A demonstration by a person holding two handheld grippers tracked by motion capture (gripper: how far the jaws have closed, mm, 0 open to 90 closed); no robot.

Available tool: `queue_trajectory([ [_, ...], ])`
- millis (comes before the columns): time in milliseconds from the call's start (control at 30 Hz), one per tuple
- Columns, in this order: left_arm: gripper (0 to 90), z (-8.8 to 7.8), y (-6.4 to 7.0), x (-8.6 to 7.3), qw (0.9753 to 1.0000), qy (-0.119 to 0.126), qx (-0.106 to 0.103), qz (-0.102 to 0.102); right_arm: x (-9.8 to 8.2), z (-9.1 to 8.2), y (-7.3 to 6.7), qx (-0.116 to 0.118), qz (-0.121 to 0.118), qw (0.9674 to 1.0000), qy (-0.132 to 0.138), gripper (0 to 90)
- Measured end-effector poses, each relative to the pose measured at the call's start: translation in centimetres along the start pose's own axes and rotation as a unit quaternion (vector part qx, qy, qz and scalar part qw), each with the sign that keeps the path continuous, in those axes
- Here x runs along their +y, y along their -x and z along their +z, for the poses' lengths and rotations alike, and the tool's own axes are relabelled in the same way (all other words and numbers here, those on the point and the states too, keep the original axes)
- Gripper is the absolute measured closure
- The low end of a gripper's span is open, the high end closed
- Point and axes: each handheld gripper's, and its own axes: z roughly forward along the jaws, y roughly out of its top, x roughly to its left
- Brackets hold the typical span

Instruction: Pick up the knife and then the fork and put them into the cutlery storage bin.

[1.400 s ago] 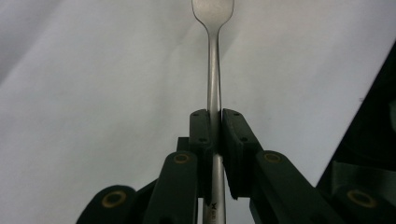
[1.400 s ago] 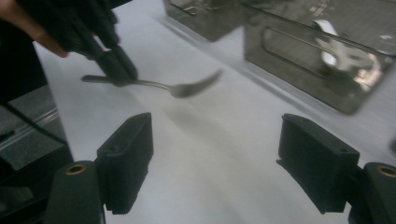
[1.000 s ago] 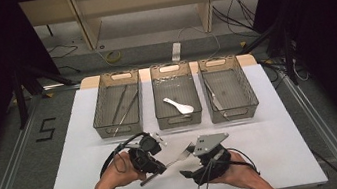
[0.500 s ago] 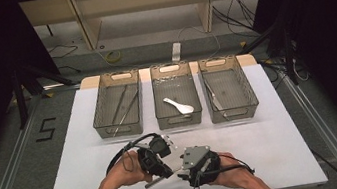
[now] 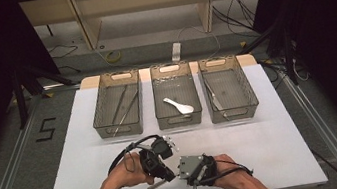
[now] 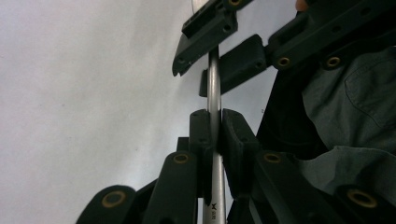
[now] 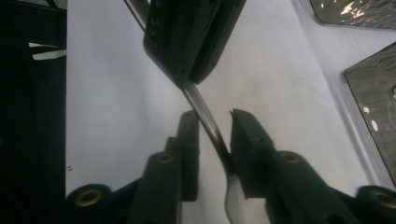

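Two hand-held grippers meet low over the table. The left hand-held gripper is clamped on a metal utensil; the right gripper view shows the right hand-held gripper, jaws just closing, around its neck.

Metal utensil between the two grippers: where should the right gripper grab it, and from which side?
On the bare handle neck of the metal utensil, just past the left gripper, which is clamped on the straight shaft. Come from the bowl end, jaws straddling the narrow handle. The right gripper has just been closing there; a gap remains.
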Motion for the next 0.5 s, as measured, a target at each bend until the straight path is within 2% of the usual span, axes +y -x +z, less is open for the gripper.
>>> queue_trajectory([
  [67,82.3,0.03,0.06,0.01,1.0000,0.000,-0.001,0.000,-0.02,0.04,-0.11,0.007,-0.008,0.9999,-0.005,78.0],
  [133,82.2,-0.02,0.03,-0.03,1.0000,0.005,-0.002,0.000,-0.07,0.10,-0.26,0.001,-0.024,0.9997,-0.009,80.9],
  [233,84.2,-0.29,-0.08,-0.09,0.9999,0.011,-0.002,0.000,-0.10,0.22,-0.54,0.010,-0.034,0.9993,-0.009,87.0],
  [367,84.5,-0.26,0.10,-0.07,0.9999,0.010,-0.006,0.006,-0.12,0.04,-0.62,0.017,-0.051,0.9985,-0.010,88.0],
  [433,83.1,-0.29,0.08,-0.04,0.9998,0.019,-0.003,0.003,-0.20,-0.06,-0.60,0.011,-0.050,0.9986,-0.012,88.2],
  [500,81.7,-0.60,0.00,-0.12,0.9995,0.031,0.001,0.001,-0.29,-0.20,-0.33,0.016,-0.047,0.9987,-0.009,88.3],
])
